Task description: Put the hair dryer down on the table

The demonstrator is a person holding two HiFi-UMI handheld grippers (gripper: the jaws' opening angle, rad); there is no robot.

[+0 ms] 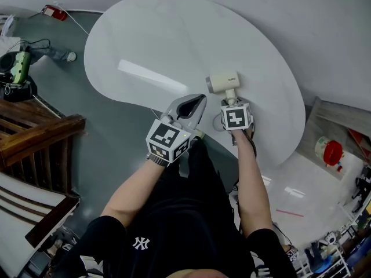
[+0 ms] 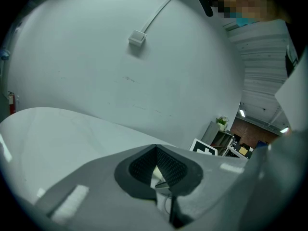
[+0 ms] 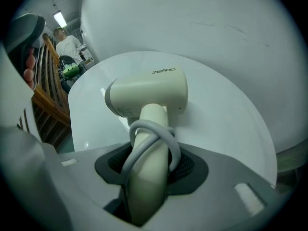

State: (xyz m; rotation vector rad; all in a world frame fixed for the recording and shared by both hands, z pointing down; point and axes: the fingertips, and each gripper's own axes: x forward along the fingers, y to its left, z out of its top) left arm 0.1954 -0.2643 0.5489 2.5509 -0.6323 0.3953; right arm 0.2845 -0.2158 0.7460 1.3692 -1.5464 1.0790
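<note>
A cream hair dryer (image 1: 223,82) is over the near right part of the round white table (image 1: 145,39). My right gripper (image 1: 231,101) is shut on its handle, which has the grey cord wound round it. In the right gripper view the dryer's body (image 3: 149,93) points left above the tabletop (image 3: 226,124). I cannot tell whether it touches the table. My left gripper (image 1: 194,104) hangs just left of the dryer at the table's near edge, jaws together, holding nothing. In its own view the left gripper (image 2: 159,177) looks over the table (image 2: 48,138) toward a wall.
Wooden railings (image 1: 35,132) stand to my left, with a green device (image 1: 20,65) and a red item (image 1: 55,11) on the floor behind them. A red object (image 1: 332,151) sits on a white surface at right. A person (image 3: 67,44) stands beyond the railing.
</note>
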